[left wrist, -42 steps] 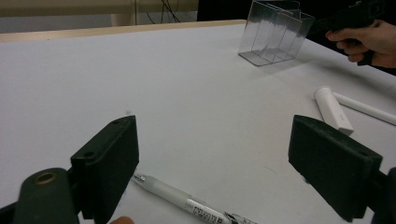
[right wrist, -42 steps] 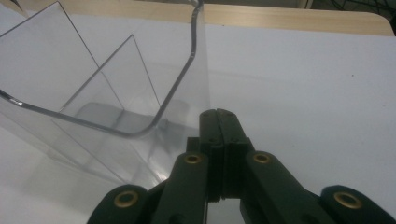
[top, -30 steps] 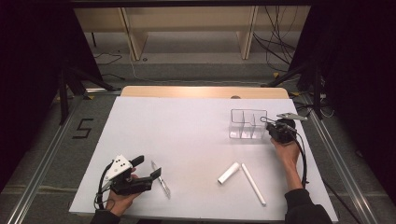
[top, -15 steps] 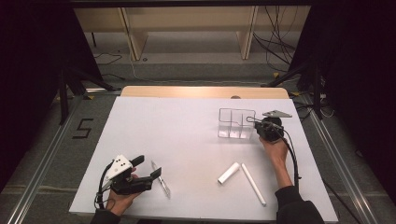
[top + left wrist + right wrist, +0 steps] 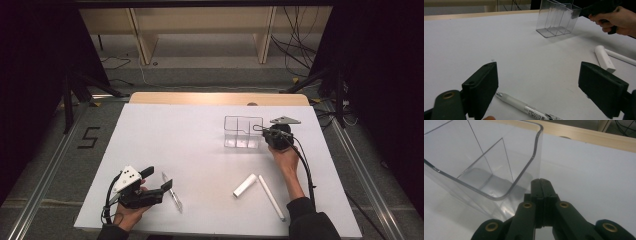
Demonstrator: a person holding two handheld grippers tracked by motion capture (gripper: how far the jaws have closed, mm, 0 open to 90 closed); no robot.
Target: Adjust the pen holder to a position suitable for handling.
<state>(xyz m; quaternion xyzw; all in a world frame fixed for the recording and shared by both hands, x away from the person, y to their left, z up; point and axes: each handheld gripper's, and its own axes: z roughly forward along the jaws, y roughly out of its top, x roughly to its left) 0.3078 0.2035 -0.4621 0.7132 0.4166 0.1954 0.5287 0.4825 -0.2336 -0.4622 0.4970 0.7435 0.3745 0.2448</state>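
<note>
While our right gripper, jaws pressed shut and empty, nudges the clear divided organizer at centre-right of the high view, our wide-open left gripper holds nothing, so the pen, short white tube and long white stick low in the frame remain unloaded.

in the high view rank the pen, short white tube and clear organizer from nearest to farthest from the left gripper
1. pen: lying right beside the left gripper, on its right.
2. short white tube: farther right, near the table's front edge.
3. clear organizer: farthest, up on the right side, next to the right gripper.
</note>
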